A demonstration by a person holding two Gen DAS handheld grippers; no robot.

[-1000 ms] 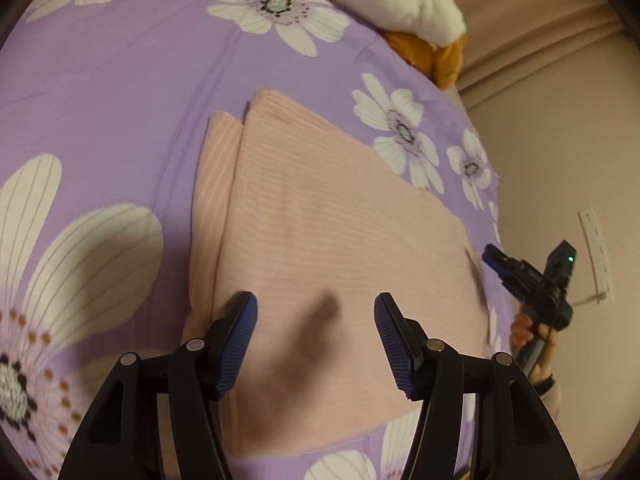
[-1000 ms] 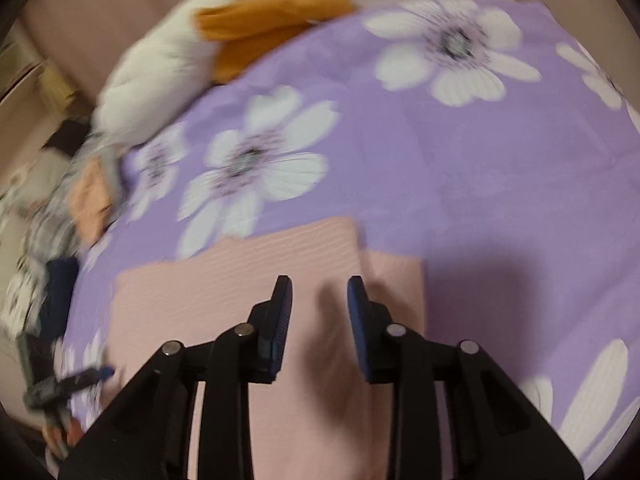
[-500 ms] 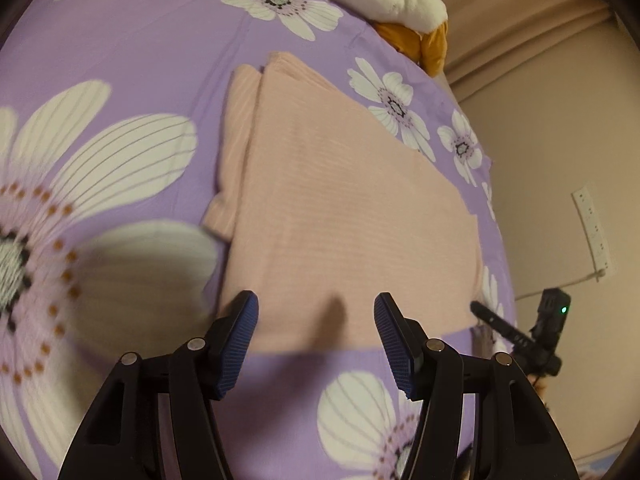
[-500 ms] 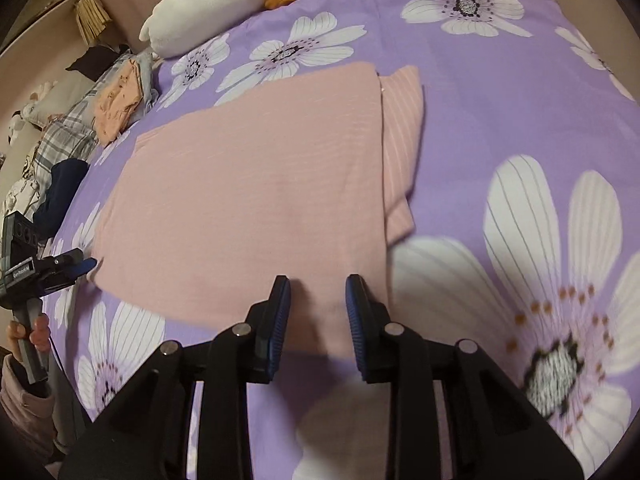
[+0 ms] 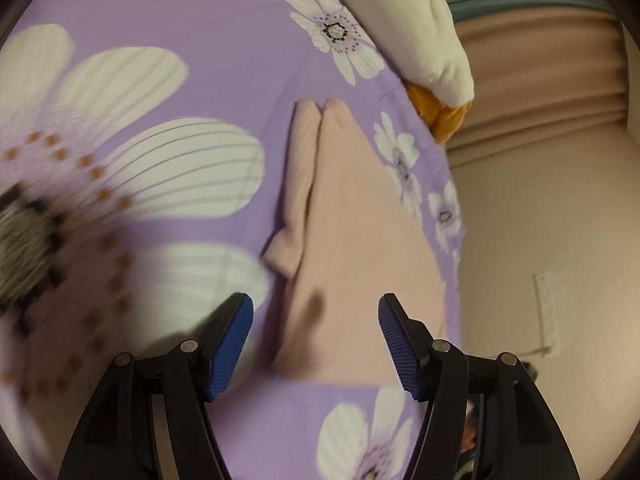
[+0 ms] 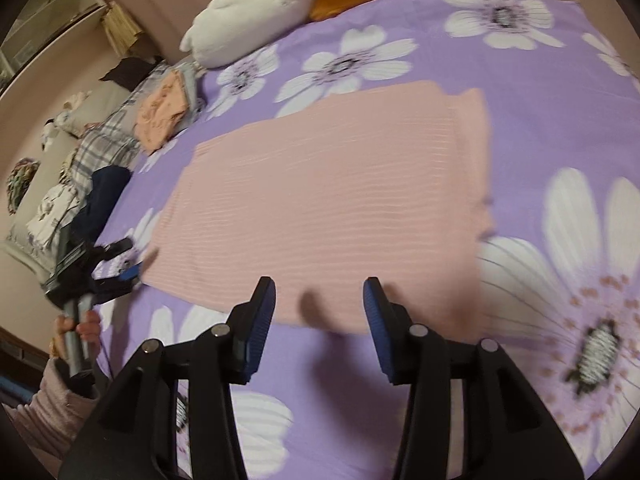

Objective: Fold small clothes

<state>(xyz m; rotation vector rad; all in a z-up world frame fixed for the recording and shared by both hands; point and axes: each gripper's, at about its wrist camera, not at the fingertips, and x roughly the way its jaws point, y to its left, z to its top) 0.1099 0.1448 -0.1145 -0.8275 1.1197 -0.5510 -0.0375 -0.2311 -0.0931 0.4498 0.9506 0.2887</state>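
Both opening empty above the near hem of a pink garment [image 6: 320, 200], the left gripper [image 5: 316, 336] and right gripper [image 6: 319, 320] should pinch matching corners so the fold lands square.

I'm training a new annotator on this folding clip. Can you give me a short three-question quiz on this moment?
1. True or false: the right gripper grips the pink garment.
2. What lies at the bed's head: A) white and orange plush toy B) laptop C) basket?
3. What print does the purple bedsheet carry?

Key: 1. False; its jaws are opening, nothing between them. 2. A. 3. White flowers.
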